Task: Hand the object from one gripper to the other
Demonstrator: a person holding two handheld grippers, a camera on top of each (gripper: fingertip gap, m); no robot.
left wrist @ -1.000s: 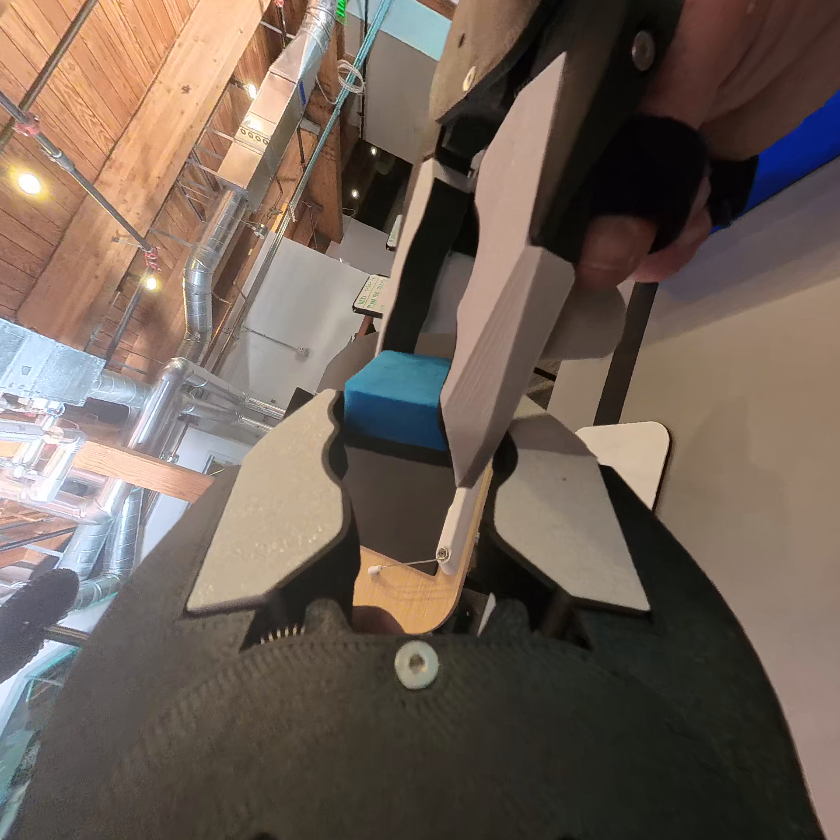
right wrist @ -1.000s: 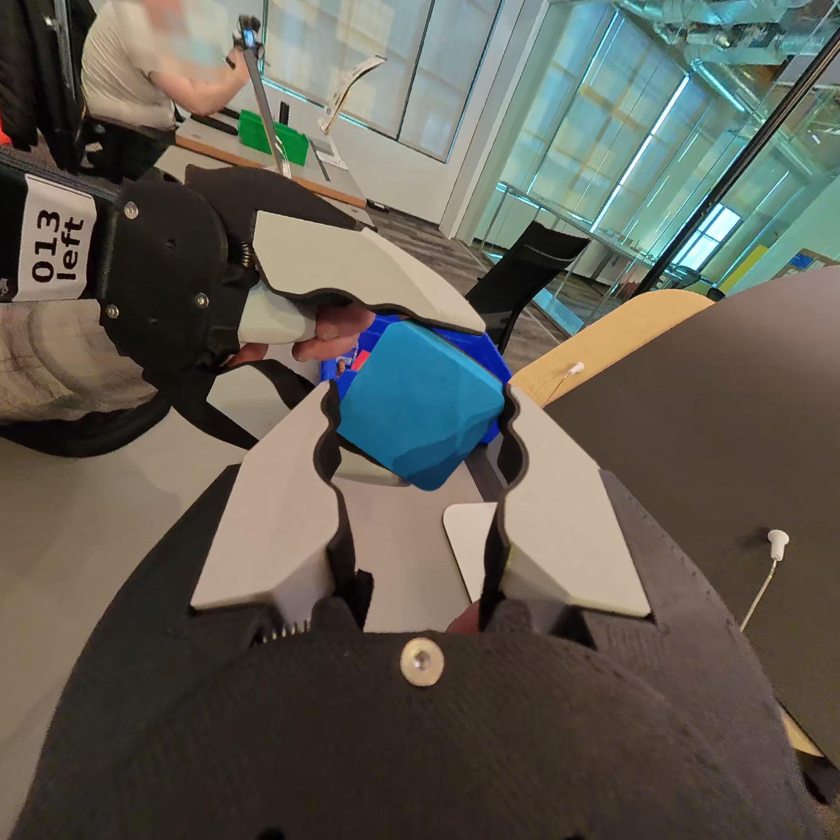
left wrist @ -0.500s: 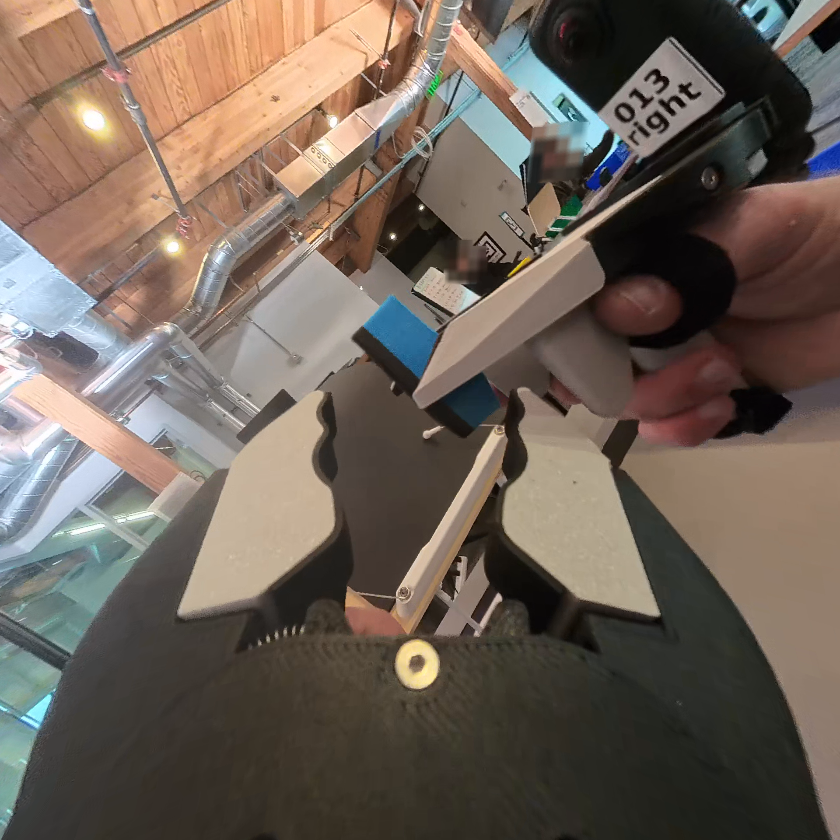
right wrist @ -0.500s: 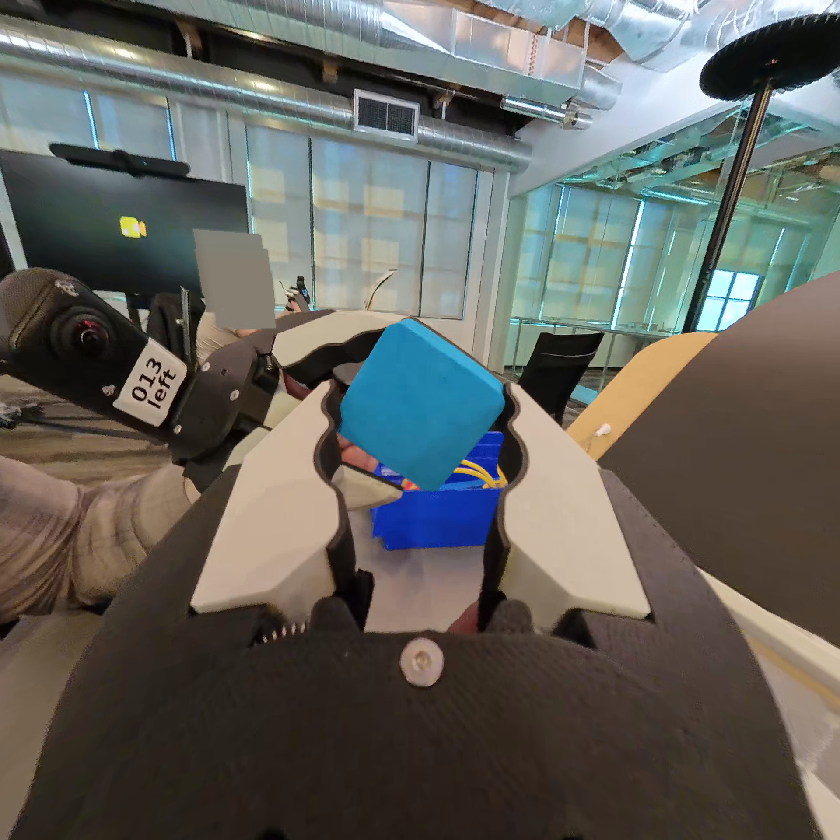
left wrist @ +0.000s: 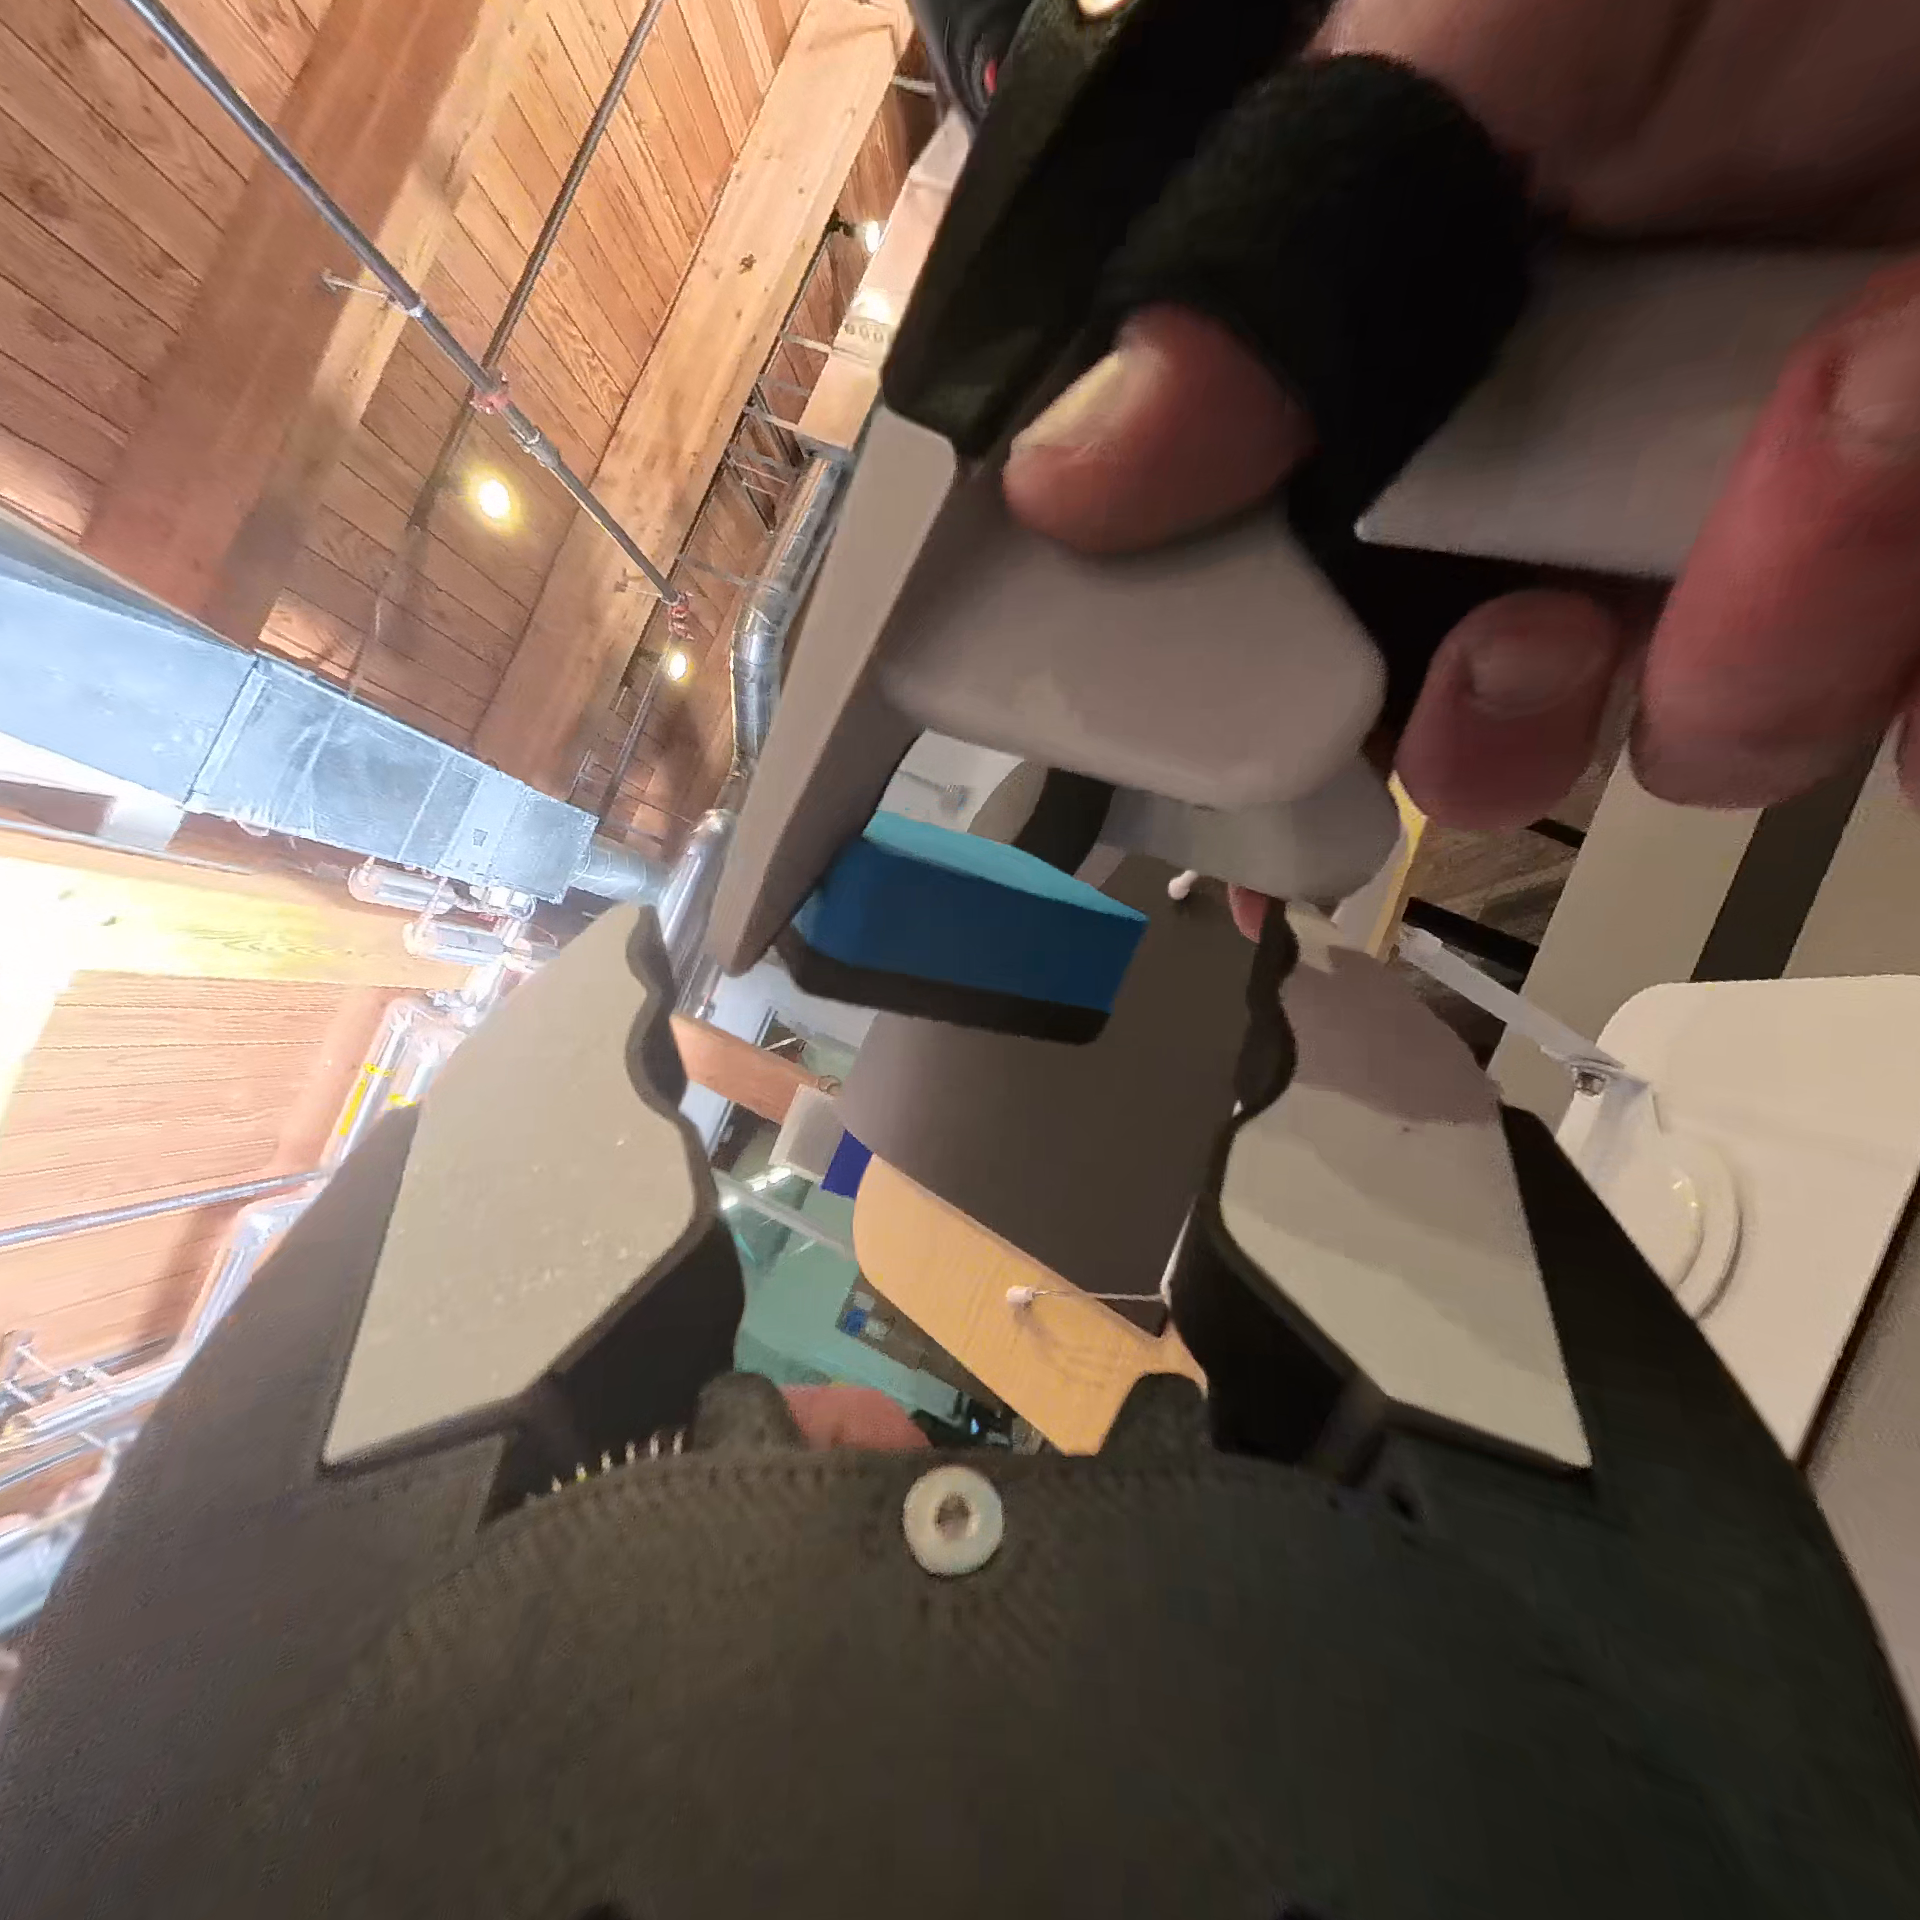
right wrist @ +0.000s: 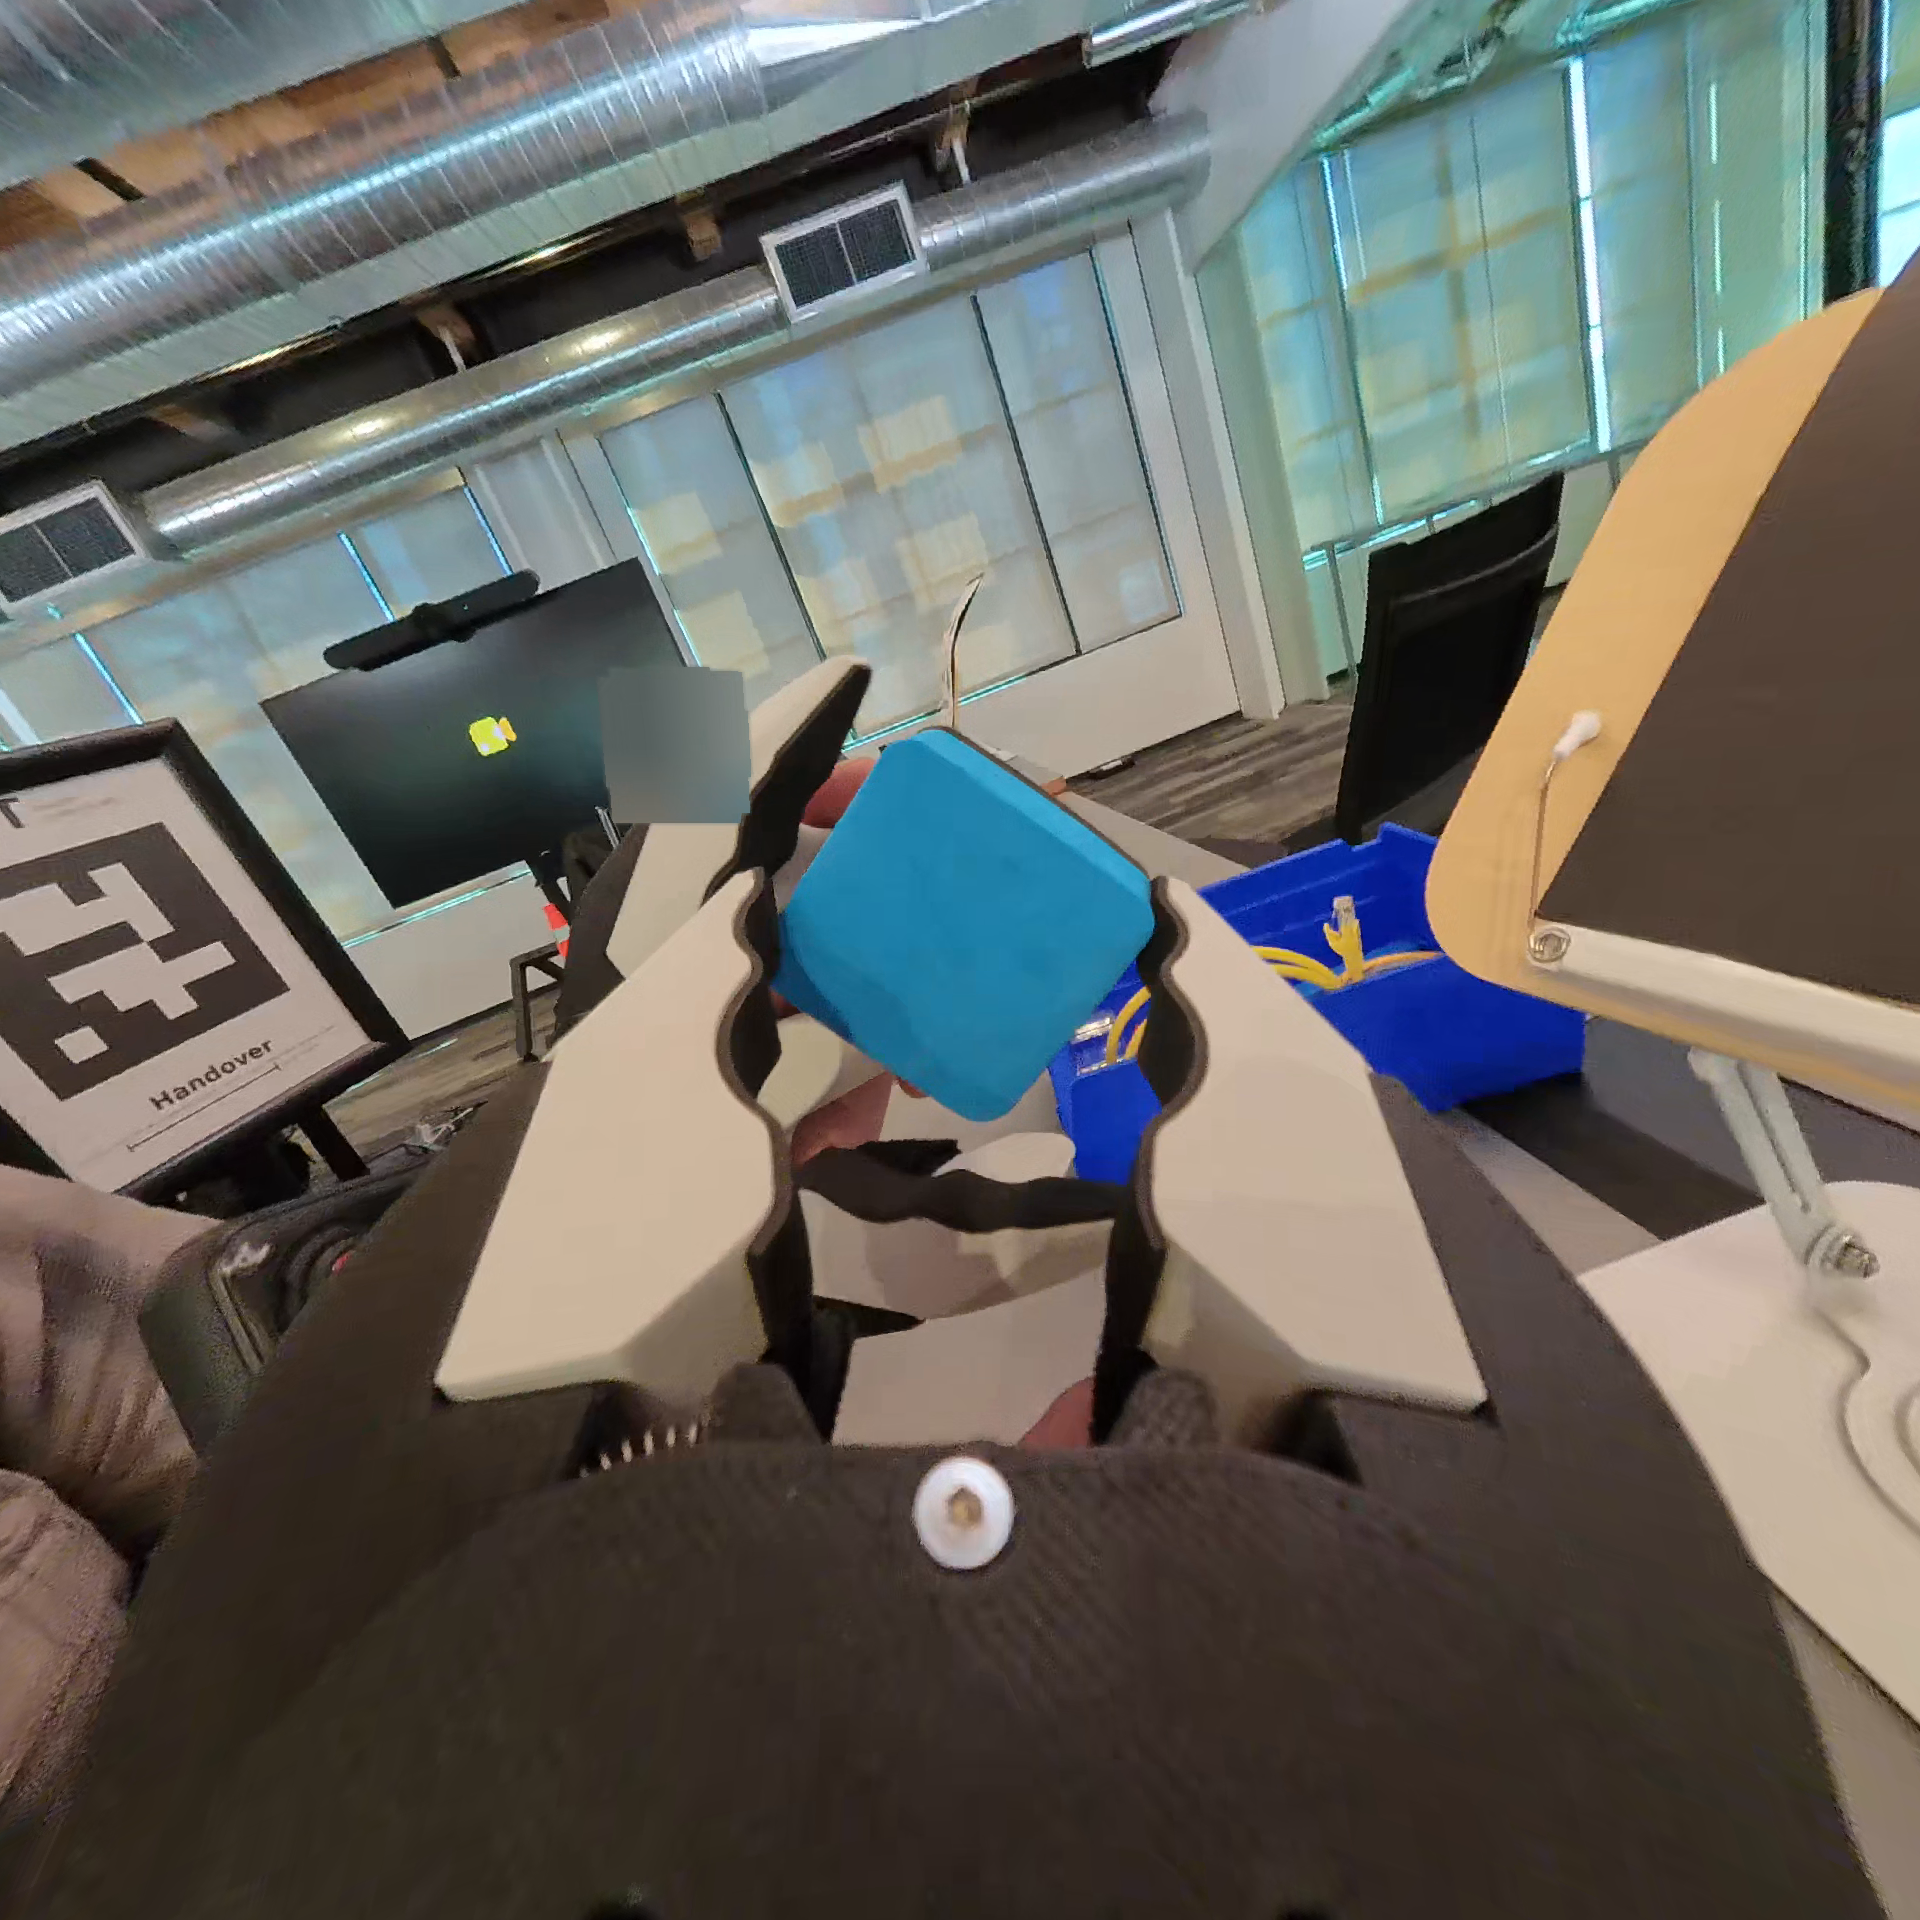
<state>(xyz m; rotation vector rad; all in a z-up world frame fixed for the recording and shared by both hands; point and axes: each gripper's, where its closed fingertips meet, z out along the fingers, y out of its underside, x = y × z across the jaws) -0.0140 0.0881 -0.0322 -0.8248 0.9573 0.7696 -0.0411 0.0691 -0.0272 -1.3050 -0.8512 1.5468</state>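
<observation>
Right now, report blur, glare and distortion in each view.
Left wrist view: person's hand blurred at close range, window glare blown out at left. Right wrist view: blue block sharp in right tongs; wide-angle lens bends the ceiling ducts.

Black textured bodies on both, silver screw dead centre. Left tongs [left wrist: 961,997]: pale grey fingers, wavy black-edged pads. Right tongs [right wrist: 961,971]: same build. Black finger strap, grey sleeve [right wrist: 62,1351].

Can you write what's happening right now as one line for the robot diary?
step: handover | right tongs: shut on blue block | left tongs: open, block's end between their tips, not gripped | blue bin: behind
</observation>
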